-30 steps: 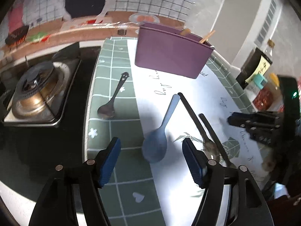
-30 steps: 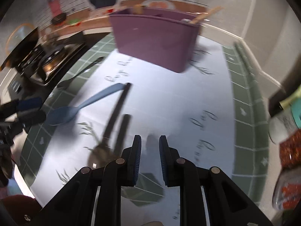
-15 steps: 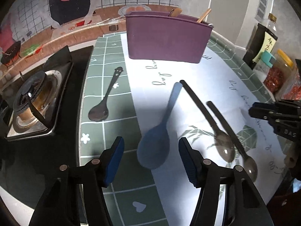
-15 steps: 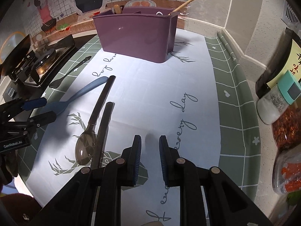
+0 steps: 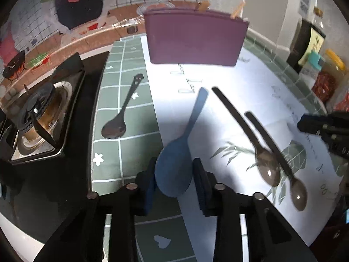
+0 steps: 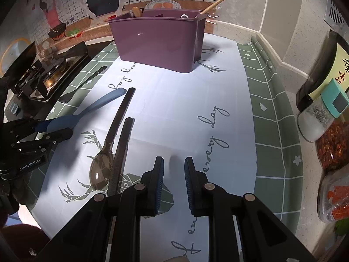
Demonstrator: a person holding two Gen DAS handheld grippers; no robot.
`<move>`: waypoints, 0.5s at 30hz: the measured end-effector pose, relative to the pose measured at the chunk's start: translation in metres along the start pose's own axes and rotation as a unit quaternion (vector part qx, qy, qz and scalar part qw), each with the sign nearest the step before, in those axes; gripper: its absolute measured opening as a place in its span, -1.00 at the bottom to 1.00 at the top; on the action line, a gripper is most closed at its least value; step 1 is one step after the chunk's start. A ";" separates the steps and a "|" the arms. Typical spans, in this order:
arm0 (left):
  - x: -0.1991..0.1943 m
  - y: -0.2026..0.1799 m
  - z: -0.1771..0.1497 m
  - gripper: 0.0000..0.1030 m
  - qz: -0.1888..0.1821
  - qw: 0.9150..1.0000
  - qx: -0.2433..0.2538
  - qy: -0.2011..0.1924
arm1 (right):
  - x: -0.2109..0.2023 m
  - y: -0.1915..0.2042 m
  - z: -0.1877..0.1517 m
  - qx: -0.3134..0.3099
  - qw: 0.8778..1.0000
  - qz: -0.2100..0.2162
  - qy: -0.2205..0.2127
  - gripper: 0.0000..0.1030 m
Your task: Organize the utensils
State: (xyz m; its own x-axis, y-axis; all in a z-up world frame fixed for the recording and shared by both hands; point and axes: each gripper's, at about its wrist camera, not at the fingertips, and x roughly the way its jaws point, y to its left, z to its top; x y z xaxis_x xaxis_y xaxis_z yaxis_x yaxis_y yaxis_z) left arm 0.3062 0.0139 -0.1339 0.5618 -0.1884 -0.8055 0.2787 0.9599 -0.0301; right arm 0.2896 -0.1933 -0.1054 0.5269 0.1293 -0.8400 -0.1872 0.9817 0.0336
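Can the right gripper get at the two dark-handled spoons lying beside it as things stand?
Probably yes. The right gripper holds nothing, and the dark-handled spoons lie uncovered on the mat just to its left. The left gripper is closing around the blue spoon, clear of them.

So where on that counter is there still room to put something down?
Free: the white mat between the purple caddy and right gripper, across to the green border. Crowded: the left, with the blue spoon, two dark-handled spoons and left gripper.

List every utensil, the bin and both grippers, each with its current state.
blue spoon: flat, bowl between closing left pads
left gripper: closing around the bowl
right gripper: hovering, nothing between its pads
two black-handled spoons: flat, side by side
dark spoon: flat, untouched
purple bin: upright, holding wooden utensils
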 end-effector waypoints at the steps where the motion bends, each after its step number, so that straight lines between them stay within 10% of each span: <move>1: -0.004 0.003 0.002 -0.46 -0.005 1.000 -0.015 -0.004 | 0.000 0.001 0.000 -0.001 1.000 0.001 0.000 -0.64; 15: -0.068 0.036 0.031 -0.77 -0.023 0.993 -0.089 -0.079 | 0.008 0.028 0.011 -0.024 0.999 0.033 0.000 -0.64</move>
State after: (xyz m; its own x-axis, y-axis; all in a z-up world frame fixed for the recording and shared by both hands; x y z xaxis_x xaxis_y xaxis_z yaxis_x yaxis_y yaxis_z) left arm 0.3020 0.0552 -0.0615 0.6705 -0.2503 -0.6984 0.1734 0.9682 -0.1805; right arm 0.2978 -0.1634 -0.1057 0.5122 0.1942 -0.8366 -0.2620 0.9630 0.0631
